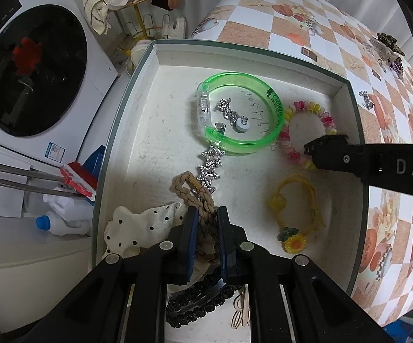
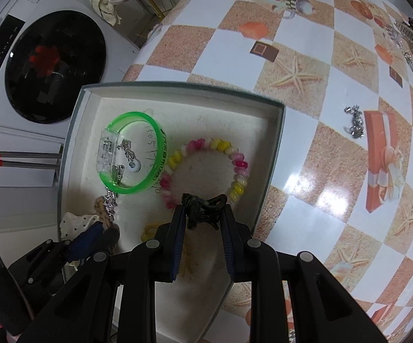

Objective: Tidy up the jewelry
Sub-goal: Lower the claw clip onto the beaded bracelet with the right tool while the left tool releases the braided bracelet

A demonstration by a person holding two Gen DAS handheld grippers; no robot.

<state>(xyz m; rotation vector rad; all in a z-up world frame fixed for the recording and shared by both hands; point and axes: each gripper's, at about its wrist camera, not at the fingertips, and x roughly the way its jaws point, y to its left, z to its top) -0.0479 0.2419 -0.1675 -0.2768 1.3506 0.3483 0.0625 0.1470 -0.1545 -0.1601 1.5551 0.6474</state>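
Inside white box (image 1: 160, 65) — bangle (image 1: 239, 114), perhaps bracelets (image 1: 309, 131)

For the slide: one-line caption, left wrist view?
Left gripper shut on braided rope bracelet over white tray holding green bangle.

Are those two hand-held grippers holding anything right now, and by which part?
Yes. The left hand-held gripper pinches the braided tan band partway along its braid; the right hand-held gripper clamps a small black clip by its sides.
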